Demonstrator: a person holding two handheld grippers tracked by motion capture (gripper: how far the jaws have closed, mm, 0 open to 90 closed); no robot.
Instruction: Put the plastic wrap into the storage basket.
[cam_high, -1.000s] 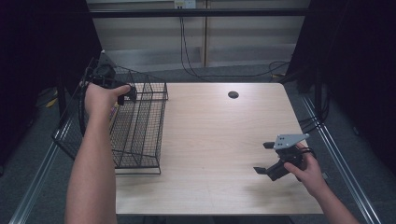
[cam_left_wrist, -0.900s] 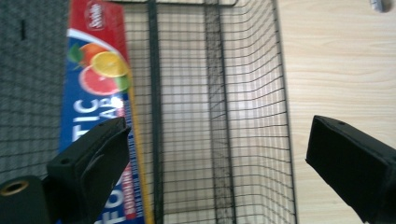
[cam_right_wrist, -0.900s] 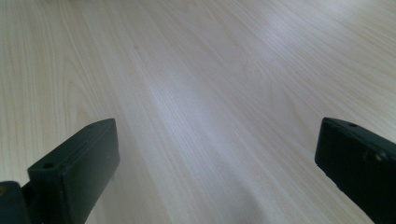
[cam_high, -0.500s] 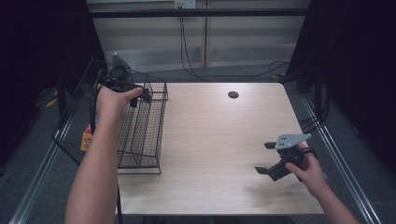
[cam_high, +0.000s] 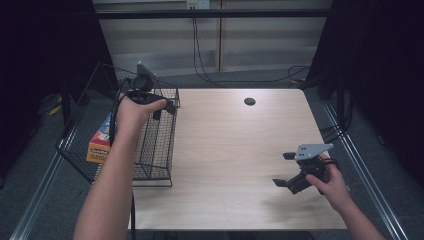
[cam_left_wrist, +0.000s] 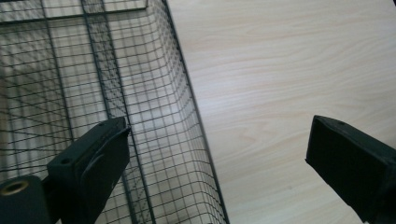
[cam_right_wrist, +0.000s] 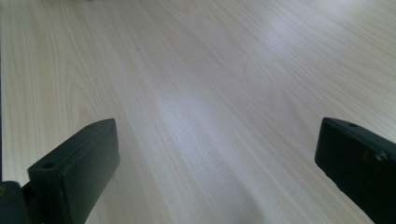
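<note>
A black wire basket (cam_high: 156, 145) stands at the table's left edge. In it, on its left side, lies an orange and blue box (cam_high: 99, 142). My left gripper (cam_high: 165, 106) is held above the basket's far right corner with its jaws open and empty. In the left gripper view the left gripper (cam_left_wrist: 217, 161) straddles the basket's right wall (cam_left_wrist: 187, 107), one jaw over the mesh and one over the wooden table (cam_left_wrist: 289, 70). My right gripper (cam_high: 285, 169) rests low at the table's front right, open and empty. The right gripper (cam_right_wrist: 215, 163) looks along bare wood (cam_right_wrist: 210, 70).
A dark round hole (cam_high: 249, 101) sits in the tabletop near its far edge. Cables (cam_high: 200, 55) run down the wall behind the table. Dark curtains flank both sides. The left forearm (cam_high: 112, 190) crosses over the basket's near end.
My left hand and gripper have moved right, from the basket's far left corner to its far right corner. The box now shows beside the forearm. The right gripper has stayed put.
</note>
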